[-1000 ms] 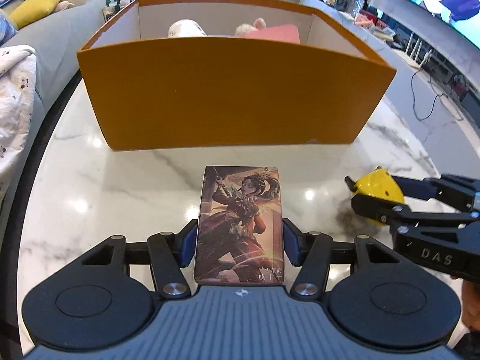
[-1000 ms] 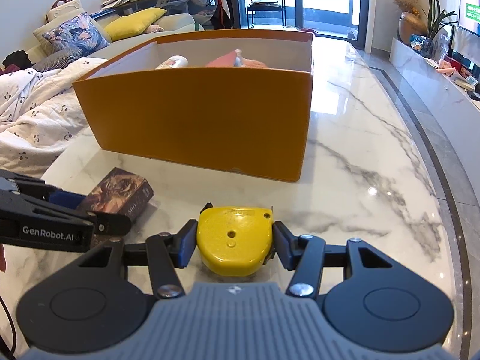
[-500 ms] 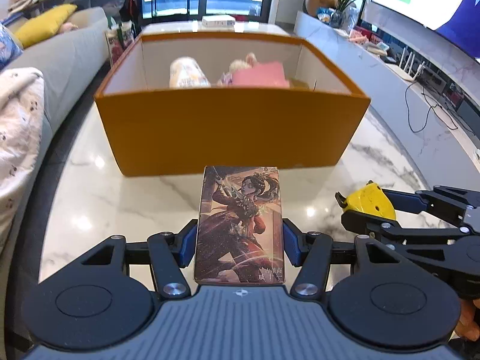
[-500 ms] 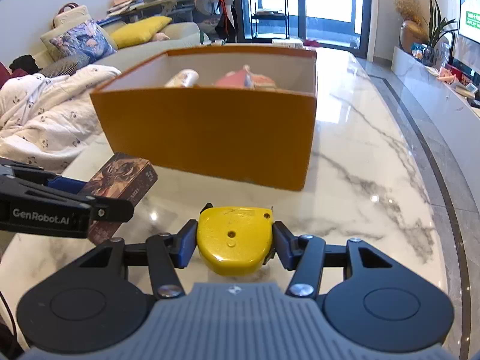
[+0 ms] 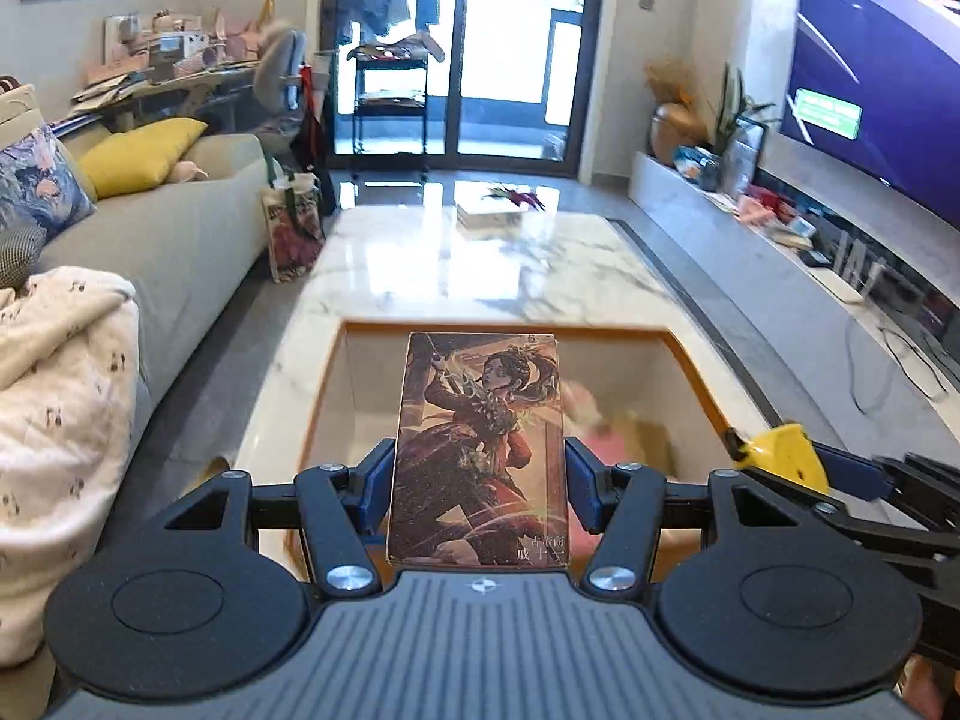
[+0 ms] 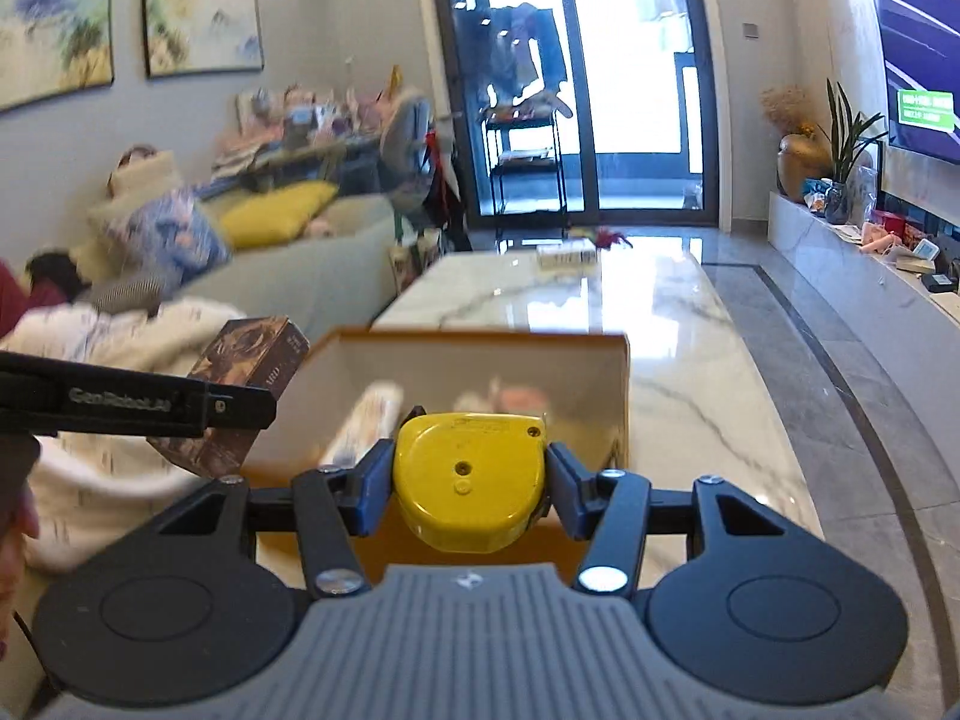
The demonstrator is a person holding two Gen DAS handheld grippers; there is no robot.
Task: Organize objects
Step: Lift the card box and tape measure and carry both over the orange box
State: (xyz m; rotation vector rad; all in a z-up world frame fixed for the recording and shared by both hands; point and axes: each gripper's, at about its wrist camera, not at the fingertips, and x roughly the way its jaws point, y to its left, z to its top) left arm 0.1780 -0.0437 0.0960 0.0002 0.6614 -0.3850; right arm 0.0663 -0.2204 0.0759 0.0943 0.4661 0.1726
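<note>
Left claw (image 5: 480, 480): its blue pads are clamped on the long sides of a flat rectangular card box with a printed warrior figure (image 5: 479, 450), held in the air above the near left part of the open box.
Card box: not yet released; in the right wrist view it shows at the left, just beside the container's near left corner.
Orange cardboard box with pale inner walls (image 5: 690, 360): stands on the white marble surface (image 5: 510, 276), open at the top; a pale cylindrical item (image 6: 366, 420) and something pink (image 5: 606, 444), both blurred, already lie inside.
Right claw (image 6: 471, 480): clamped on a yellow rounded plastic tape measure case (image 6: 471, 480), held over the container's near wall.
Progress: some things look stowed; both carried items are at the opening, judged close to a drop.
Left to do: lower and let go of both. A small pale box (image 5: 495, 216) at the far end of the surface may remain.
</note>
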